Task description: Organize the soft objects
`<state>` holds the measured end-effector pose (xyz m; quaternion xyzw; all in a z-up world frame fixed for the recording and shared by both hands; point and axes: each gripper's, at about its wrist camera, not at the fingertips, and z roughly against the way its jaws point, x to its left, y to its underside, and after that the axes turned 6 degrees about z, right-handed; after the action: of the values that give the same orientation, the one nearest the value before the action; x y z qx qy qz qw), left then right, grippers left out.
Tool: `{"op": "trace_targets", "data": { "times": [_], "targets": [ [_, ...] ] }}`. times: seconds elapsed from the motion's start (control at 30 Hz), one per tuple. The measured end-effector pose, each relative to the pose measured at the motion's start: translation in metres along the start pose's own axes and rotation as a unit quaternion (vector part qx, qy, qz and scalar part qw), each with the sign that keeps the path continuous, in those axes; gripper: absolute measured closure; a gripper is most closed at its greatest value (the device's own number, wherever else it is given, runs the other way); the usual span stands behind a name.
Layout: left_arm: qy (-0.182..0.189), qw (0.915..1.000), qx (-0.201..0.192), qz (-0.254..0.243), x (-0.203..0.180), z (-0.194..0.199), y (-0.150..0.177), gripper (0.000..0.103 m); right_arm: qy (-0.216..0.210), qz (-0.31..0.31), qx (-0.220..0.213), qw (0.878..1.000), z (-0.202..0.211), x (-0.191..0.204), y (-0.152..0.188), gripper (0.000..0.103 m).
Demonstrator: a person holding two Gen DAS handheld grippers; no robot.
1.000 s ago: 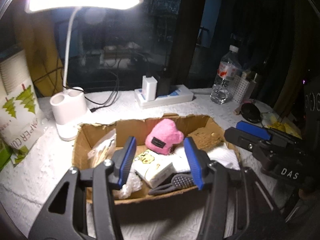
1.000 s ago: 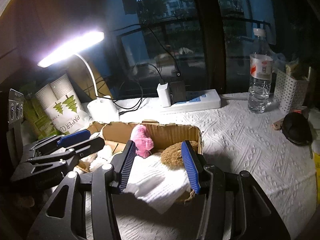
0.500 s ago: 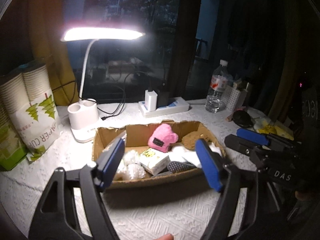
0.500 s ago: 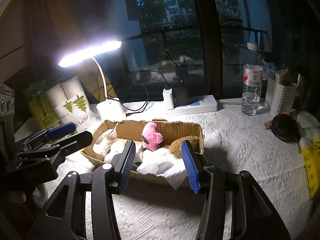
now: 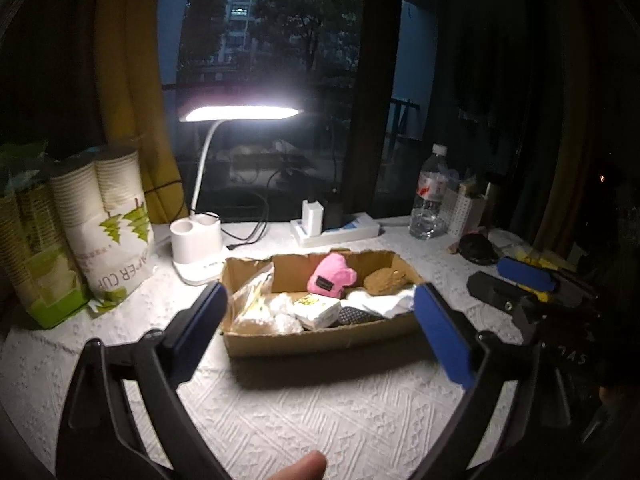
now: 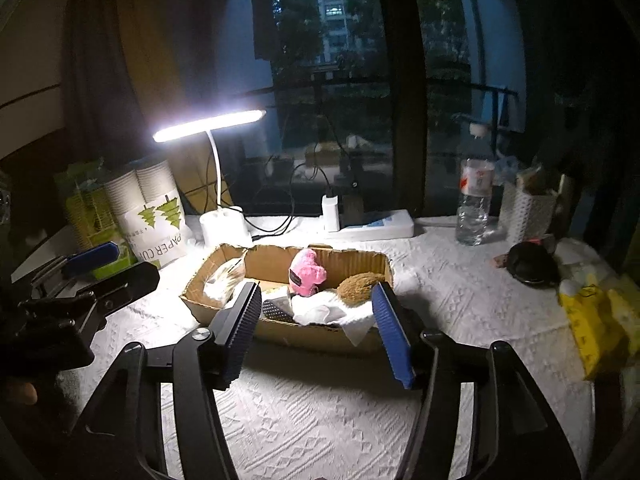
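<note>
A shallow cardboard box [image 5: 320,340] [image 6: 304,338] sits mid-table with soft things in it: a pink plush [image 5: 331,277] [image 6: 306,272], a brown plush [image 5: 385,281] [image 6: 358,283], a white cloth [image 5: 390,303] [image 6: 336,314], a tissue pack [image 5: 316,311] and a clear bag [image 5: 252,300]. My left gripper [image 5: 320,328] hangs in front of the box, jaws opening wide, nothing between them. My right gripper [image 6: 318,320] is also short of the box, jaws opening and empty. Each gripper shows at the edge of the other's view.
A lit desk lamp [image 5: 240,114] with a white base [image 5: 196,246] stands behind the box. A paper cup pack [image 5: 108,232] is at the left, a power strip [image 5: 338,230] and a water bottle [image 5: 430,200] at the back, a yellow pack [image 6: 596,320] at the right.
Both grippers have drawn back and up from the box, which now looks smaller. The left jaws have spread wide apart, and the right jaws have widened a little.
</note>
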<state>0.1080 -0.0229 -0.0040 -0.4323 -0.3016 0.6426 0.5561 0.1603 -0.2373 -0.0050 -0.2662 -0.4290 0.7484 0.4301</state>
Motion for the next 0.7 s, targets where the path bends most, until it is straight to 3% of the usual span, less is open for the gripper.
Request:
{"op": "trace_targets", "data": {
  "times": [0.2, 0.33, 0.7],
  "targets": [
    [-0.027, 0.9993, -0.025, 0.002, 0.001, 0.025, -0.001, 0.007, 0.015, 0.01, -0.008, 1.0, 0.021, 0.012, 0.001, 0.035],
    [-0.014, 0.9992, -0.038, 0.001, 0.001, 0.043, -0.005, 0.007, 0.023, 0.017, -0.025, 0.999, 0.043, 0.02, -0.002, 0.031],
    [0.009, 0.9971, -0.072, -0.024, -0.016, 0.093, -0.014, 0.007, 0.053, 0.029, -0.062, 0.996, 0.096, 0.032, -0.012, 0.03]
  ]
}}
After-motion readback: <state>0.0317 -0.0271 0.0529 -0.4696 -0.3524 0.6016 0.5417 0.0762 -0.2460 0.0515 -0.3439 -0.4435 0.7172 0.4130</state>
